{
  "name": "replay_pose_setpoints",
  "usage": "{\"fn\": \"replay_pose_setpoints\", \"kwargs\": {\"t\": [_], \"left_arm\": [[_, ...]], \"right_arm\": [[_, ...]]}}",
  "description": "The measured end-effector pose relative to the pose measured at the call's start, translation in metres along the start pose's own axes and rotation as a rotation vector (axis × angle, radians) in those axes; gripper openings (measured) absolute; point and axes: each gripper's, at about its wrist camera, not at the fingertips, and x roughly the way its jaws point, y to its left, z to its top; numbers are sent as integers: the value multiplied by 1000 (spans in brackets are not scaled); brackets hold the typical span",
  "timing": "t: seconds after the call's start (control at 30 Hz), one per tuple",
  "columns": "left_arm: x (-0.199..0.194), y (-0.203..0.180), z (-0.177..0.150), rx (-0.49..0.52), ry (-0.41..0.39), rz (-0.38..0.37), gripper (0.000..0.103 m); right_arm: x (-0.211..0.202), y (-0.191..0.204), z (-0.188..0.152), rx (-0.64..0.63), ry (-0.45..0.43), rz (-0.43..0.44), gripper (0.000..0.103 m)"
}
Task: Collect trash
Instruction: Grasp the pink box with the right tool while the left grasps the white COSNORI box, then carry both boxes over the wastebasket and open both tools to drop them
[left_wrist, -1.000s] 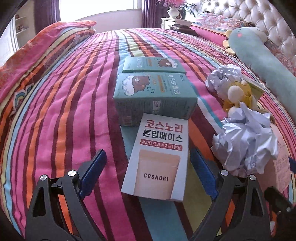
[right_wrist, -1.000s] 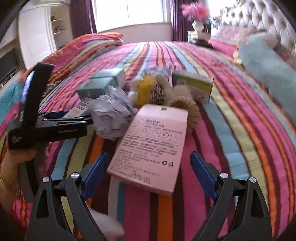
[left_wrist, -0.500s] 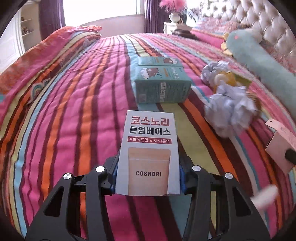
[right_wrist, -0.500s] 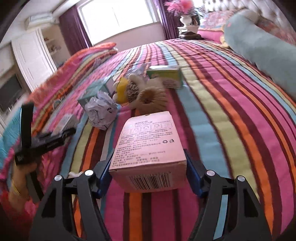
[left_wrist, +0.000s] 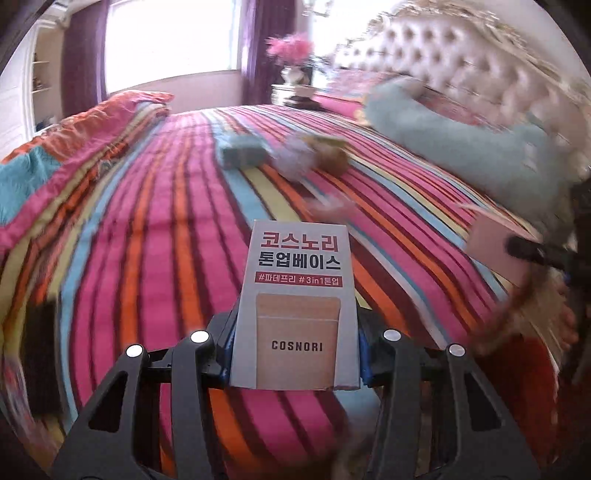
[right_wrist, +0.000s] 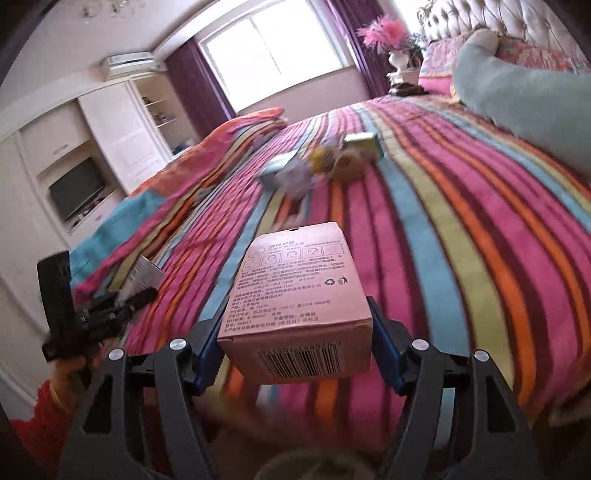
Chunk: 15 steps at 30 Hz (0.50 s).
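Note:
My left gripper (left_wrist: 295, 347) is shut on a grey COSNORI box (left_wrist: 295, 295), held flat above the striped bedspread (left_wrist: 155, 240). My right gripper (right_wrist: 295, 350) is shut on a pink box (right_wrist: 295, 295) with its barcode end toward the camera. The pink box (left_wrist: 495, 247) also shows at the right edge of the left wrist view. In the right wrist view the left gripper (right_wrist: 122, 302) and the grey box (right_wrist: 142, 277) are at the lower left. Far up the bed lie teal boxes (left_wrist: 240, 151), crumpled paper (left_wrist: 291, 158), a green box (right_wrist: 362, 146) and a plush toy (right_wrist: 343, 164).
A long teal plush pillow (left_wrist: 461, 140) lies along the tufted headboard (left_wrist: 461, 48). A folded quilt (left_wrist: 92, 129) is heaped on the bed's left side. A white wardrobe with a TV (right_wrist: 77, 192) stands beyond it. A vase of pink flowers (left_wrist: 295, 74) sits by the window.
Both grippers closed on their boxes, the left on the grey one, the right on the pink one. Both have lifted and pulled back, so the pile now looks far off.

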Motion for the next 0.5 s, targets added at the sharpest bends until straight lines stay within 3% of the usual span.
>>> {"fn": "replay_pose_setpoints", "kwargs": {"t": [0.07,0.2,0.33,0.5], "left_arm": [[-17,-28,-38,14,31,-37,48],[-12,-76,-115,-11,187,-135,48],[28,-108,-179,-40,346,-129,48],[67,-132,-222,-16,519,-133,48]], "right_arm": [[-18,9,-28,3,34,21,65],[-37,17,-87,33,148,21,65],[-6,-5,-154,143,346,-25,65],[32,-33,-215,239,524,-106,65]]}}
